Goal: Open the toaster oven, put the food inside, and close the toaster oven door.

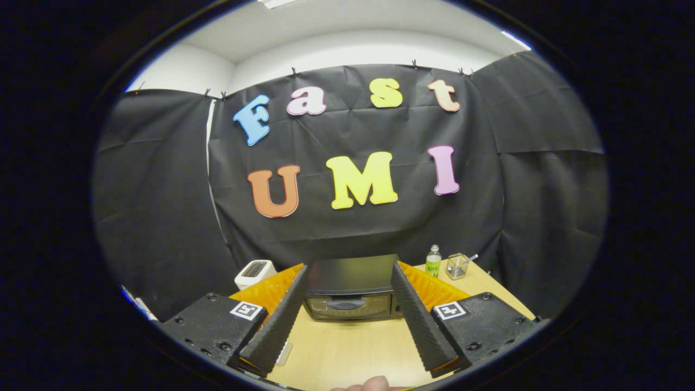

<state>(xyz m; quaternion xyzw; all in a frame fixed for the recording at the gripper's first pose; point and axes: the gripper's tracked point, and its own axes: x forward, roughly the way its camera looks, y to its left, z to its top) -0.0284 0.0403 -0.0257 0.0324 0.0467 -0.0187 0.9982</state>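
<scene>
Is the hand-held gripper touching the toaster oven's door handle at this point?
Apart. The gripper view shows the hand-held gripper open, with bare table between its fingers and the toaster oven beyond them, its door handle untouched.

Even overhead light, perhaps; bowed edges.

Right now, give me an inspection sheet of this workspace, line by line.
Surface: light wooden table, bare between the fingers.
Job's things: toaster oven beyond the fingers, door shut, handle facing the camera; food not seen.
Clutter: white toaster to the oven's left; clear bottle and small clear container with something sticking out, to its right.
Grippers: hand-held gripper open, fingers spread, holding nothing, short of the oven.
Cables: nothing seen.
Surroundings: black cloth booth wall, white room wall above; part of a person's finger at the near table edge.
</scene>
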